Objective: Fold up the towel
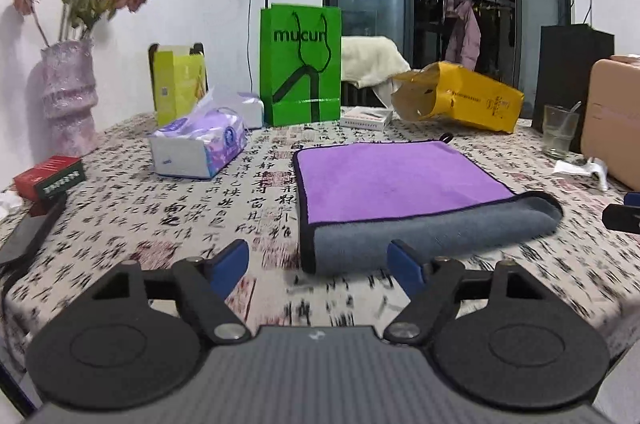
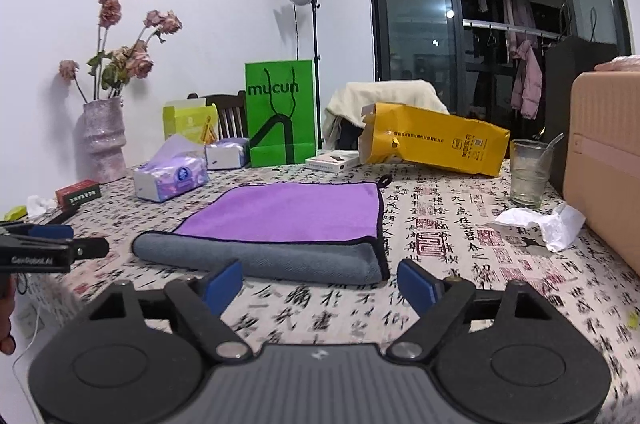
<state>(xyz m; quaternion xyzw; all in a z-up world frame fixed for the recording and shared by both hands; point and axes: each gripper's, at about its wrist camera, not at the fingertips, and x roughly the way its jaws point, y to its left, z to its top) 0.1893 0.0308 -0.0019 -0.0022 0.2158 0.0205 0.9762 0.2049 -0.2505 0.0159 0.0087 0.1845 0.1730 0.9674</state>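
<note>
A towel [image 1: 396, 180], purple on top and grey underneath, lies flat on the patterned tablecloth with its near edge folded over into a grey band [image 1: 432, 236]. It also shows in the right wrist view [image 2: 288, 212]. My left gripper [image 1: 320, 264] is open and empty, just in front of the towel's near left corner. My right gripper [image 2: 320, 284] is open and empty, just in front of the towel's near right corner. The left gripper's tip [image 2: 52, 248] shows at the left edge of the right wrist view.
A tissue pack [image 1: 200, 148], red box [image 1: 48, 176], vase of dried flowers [image 1: 68, 92], green bag [image 1: 300, 64], yellow bag [image 1: 460, 96], glass with spoon [image 1: 560, 136], crumpled tissue [image 2: 540, 220] and tan case [image 2: 608, 160] ring the towel on the table.
</note>
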